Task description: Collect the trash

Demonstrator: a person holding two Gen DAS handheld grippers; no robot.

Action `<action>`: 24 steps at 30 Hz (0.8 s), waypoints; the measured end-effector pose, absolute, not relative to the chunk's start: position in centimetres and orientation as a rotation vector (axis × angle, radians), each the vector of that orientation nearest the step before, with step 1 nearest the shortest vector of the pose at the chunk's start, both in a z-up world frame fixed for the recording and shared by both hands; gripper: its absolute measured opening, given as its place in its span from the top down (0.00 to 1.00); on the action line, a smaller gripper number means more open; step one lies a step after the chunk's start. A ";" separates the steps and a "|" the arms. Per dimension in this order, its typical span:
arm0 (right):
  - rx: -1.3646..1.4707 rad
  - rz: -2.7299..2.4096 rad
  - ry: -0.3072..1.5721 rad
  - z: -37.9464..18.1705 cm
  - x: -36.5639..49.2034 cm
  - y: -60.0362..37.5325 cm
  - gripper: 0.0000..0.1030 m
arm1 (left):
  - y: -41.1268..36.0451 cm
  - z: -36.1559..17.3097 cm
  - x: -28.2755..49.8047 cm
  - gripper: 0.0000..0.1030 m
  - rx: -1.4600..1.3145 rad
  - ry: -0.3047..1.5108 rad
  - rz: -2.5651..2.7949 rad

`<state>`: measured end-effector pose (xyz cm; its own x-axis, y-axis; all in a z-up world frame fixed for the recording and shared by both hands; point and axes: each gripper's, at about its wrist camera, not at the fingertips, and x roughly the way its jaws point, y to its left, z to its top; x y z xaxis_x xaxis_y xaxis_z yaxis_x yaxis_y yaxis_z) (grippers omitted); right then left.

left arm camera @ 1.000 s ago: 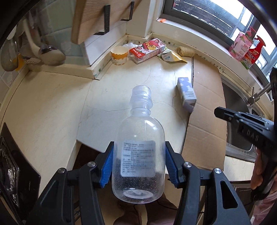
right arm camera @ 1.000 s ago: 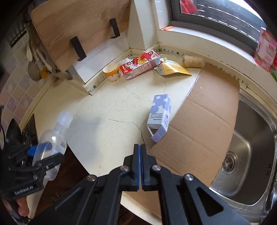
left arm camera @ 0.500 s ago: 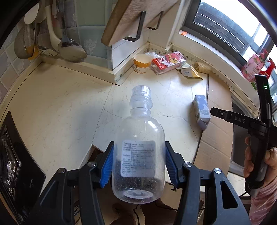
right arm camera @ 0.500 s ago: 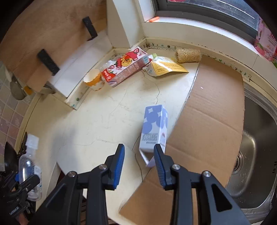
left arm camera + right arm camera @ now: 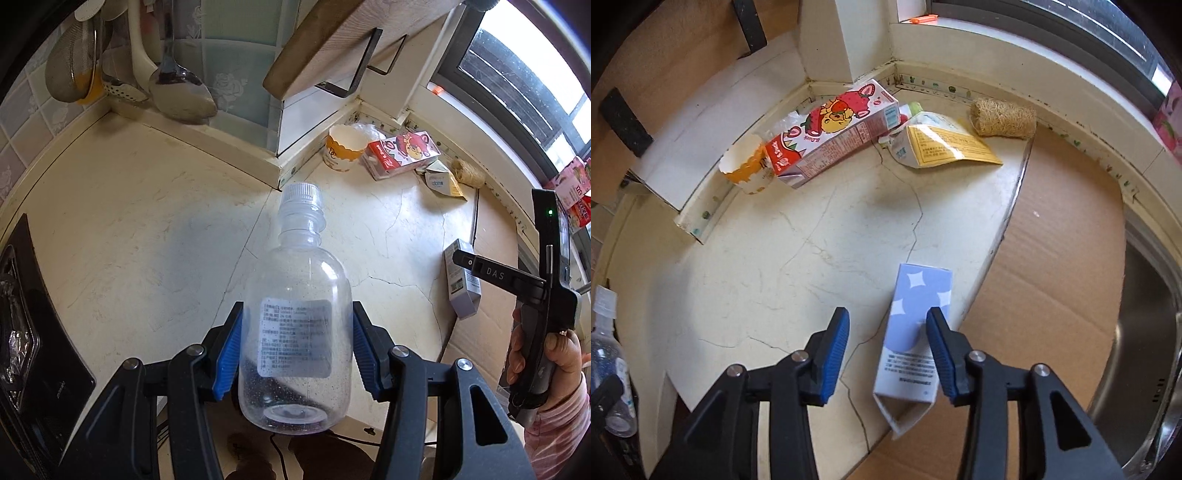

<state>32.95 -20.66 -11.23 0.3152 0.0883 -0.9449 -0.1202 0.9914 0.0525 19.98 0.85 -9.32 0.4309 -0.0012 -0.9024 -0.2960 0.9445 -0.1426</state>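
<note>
A clear empty plastic bottle (image 5: 295,280) with a white cap is clamped between the blue pads of my left gripper (image 5: 295,317), held above the counter's front edge. The same bottle (image 5: 609,362) shows at the far left of the right wrist view. My right gripper (image 5: 886,321) hangs just over a blue-and-white carton (image 5: 916,295) lying on the counter. Its jaws are opening; the carton's end lies partly between them, near the right pad, and is not gripped. In the left wrist view this carton (image 5: 463,299) lies under the right gripper's finger (image 5: 495,273).
At the back corner lie a strawberry milk carton (image 5: 831,129), a paper cup (image 5: 746,170), a yellow pouch (image 5: 942,144) and a twine roll (image 5: 1003,118). A cardboard sheet (image 5: 1052,258) covers the counter beside the steel sink (image 5: 1145,332). A black hob (image 5: 22,332) lies left.
My right gripper went from shut to open and came down close over the blue-and-white carton. My left gripper shifted sideways and rolled, still holding the bottle.
</note>
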 end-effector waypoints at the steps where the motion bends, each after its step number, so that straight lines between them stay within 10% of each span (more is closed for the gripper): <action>1: -0.040 0.124 1.244 -11.2 33.0 -20.7 0.58 | 0.9 -9.3 20.0 0.49 -0.300 1.113 0.189; 12: -0.015 0.073 1.262 -13.0 32.5 -21.8 0.53 | 0.9 -9.7 19.8 0.49 -0.302 1.126 0.189; 20: 0.038 0.119 1.211 -11.1 31.8 -22.3 0.91 | 1.0 -9.3 18.8 0.49 -0.293 1.119 0.179; 24: 0.005 0.079 1.223 -11.2 31.5 -22.3 0.88 | 0.7 -9.3 18.2 0.49 -0.282 1.122 0.172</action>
